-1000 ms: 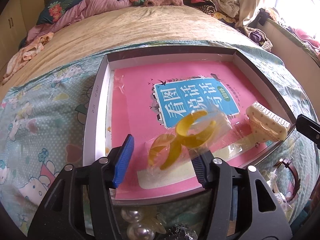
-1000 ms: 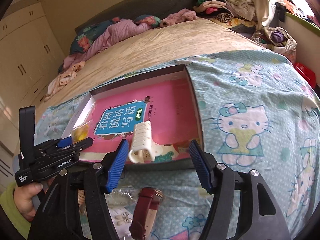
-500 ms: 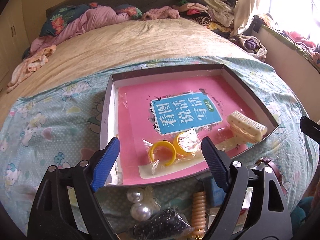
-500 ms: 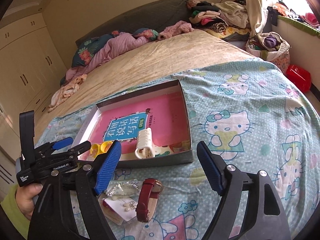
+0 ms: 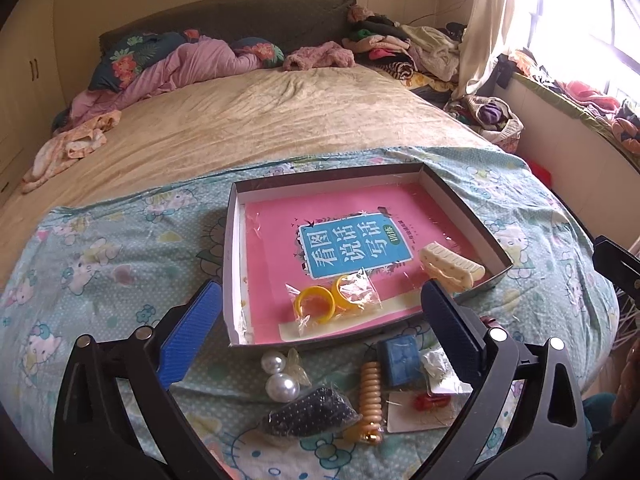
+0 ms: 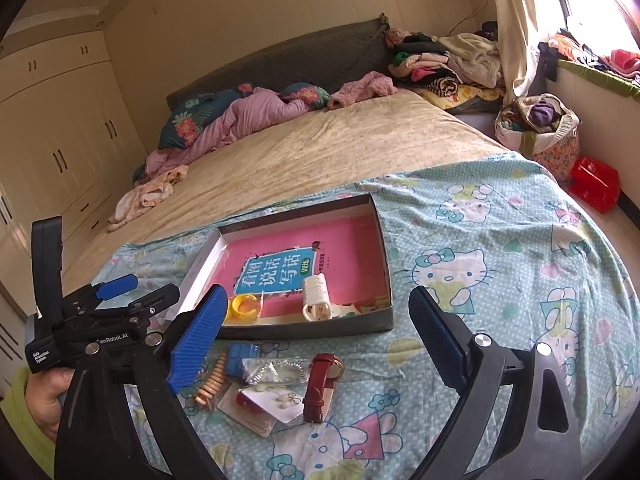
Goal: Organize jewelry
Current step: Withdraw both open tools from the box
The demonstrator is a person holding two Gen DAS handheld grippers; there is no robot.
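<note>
Jewelry is lying split: bagged yellow rings (image 5: 334,305) and a cream hair clip (image 5: 451,266) are sitting in the box (image 5: 229,280) ahead of my left gripper (image 5: 320,334), both my grippers gaping empty. Pearls (image 5: 280,378) are waiting just below the left fingertips; only my right gripper (image 6: 316,338) is showing the red watch (image 6: 322,384) between its fingers, likely next.

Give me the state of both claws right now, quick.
Left claw: open, holding nothing, above the loose jewelry in front of the box.
Right claw: open, holding nothing, above the red watch.
</note>
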